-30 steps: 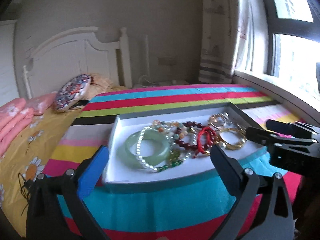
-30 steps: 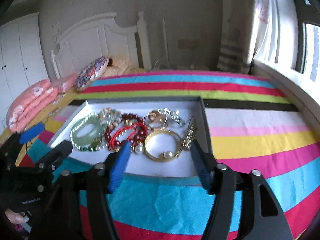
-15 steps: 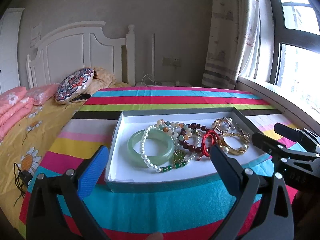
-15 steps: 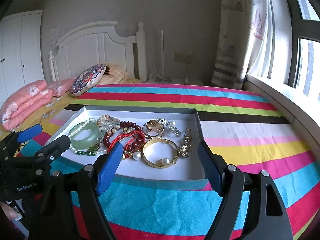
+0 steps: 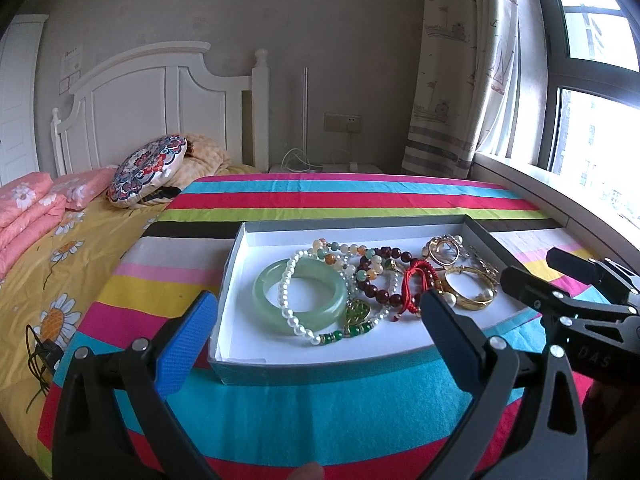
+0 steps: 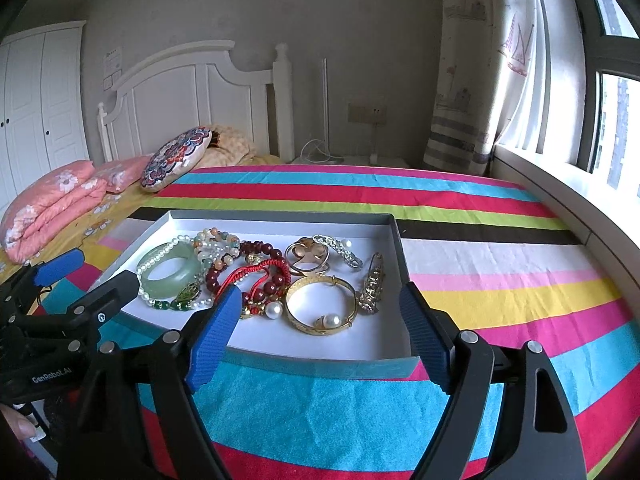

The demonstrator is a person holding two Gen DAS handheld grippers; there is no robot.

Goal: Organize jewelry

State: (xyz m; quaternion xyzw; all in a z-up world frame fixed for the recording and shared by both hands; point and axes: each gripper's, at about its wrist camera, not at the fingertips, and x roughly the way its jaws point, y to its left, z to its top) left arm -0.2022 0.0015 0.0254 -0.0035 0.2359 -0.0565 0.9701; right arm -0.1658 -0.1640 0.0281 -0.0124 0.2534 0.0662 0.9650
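1. On the striped blanket (image 6: 500, 248) over the bed sits a shallow grey tray (image 6: 280, 217) with a white floor, and all the jewelry lies heaped inside it.
2. The left gripper (image 5: 316, 332) hangs short of the tray's near edge with its jaws spread wide and nothing between them; the right gripper (image 6: 316, 332) does likewise, jaws parted and empty.
3. In the right wrist view, the jade bangle (image 6: 170, 276) lies at about 9 o'clock in the tray, with a pearl strand (image 6: 160, 246) draped across it.
4. At the centre, dark red beads (image 6: 260, 250) and a red cord bracelet (image 6: 256, 274) are knotted together; pale mixed beads (image 6: 216, 240) sit at 11 o'clock.
5. The gold bangle (image 6: 320, 304) with its pearl lies at 5 o'clock, apart from most of the tangle; a gold ring piece (image 6: 308, 256) and a silver chain (image 6: 340, 248) sit at 1 o'clock, and a gold filigree piece (image 6: 372, 284) leans along the wall at 3 o'clock.
6. Likely risks: pulling any strand from the heap may drag its neighbours along, since the pearls overlap the jade and the cord crosses the beads.
7. The jade bangle looks smooth and hard; a narrow pinch could let it slip and strike the tray.
8. The light tray may slide on the soft blanket if a finger nudges its wall.
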